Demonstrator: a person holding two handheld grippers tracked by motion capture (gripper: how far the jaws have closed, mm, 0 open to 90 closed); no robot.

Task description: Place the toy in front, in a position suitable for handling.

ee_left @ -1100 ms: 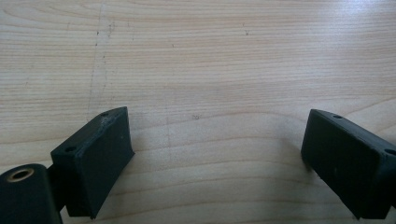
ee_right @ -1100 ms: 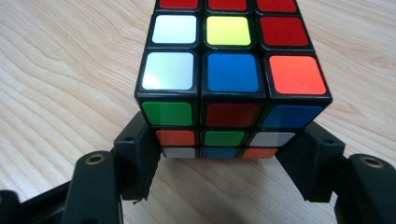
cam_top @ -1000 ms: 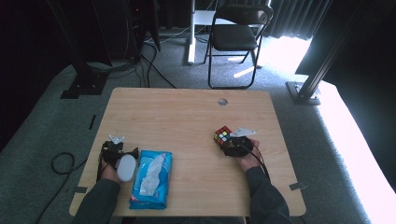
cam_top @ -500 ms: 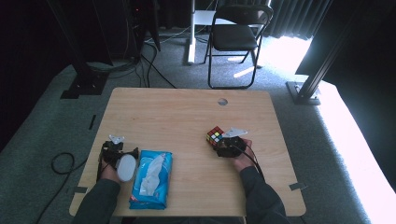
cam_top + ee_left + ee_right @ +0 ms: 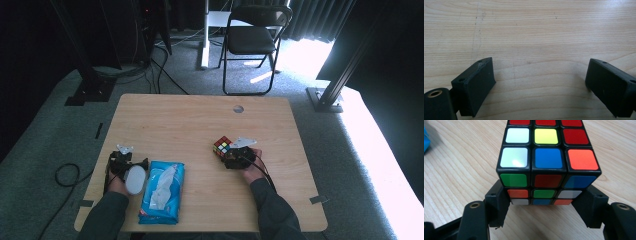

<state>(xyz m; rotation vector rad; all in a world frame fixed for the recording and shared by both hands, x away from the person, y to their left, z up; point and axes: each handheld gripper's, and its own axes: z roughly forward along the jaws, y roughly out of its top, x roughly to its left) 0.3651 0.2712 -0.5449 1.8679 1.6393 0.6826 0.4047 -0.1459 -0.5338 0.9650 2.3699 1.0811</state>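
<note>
**Cube clamped in right gripper, left gripper idle and wide**

High view: wooden table, person's forearms entering from the bottom edge. Right gripper sits right of the table's centre with the puzzle cube at its tip, cube on the tabletop. Left gripper lies near the table's left edge, just beside a blue wipes pack that rests flat at the near edge. A folding chair stands on the carpet beyond the far side.

Left gripper view: both black jaws stand far apart over bare wood grain, nothing between them, nothing touched.

Right gripper view: the cube fills the space between the two jaws; the pads press its lower layer from either side, so the grip is closed on the cube. Top face shows white, yellow, blue, red and orange stickers. Cube's underside appears to meet the table; a sliver of the blue pack shows at the left edge.
</note>
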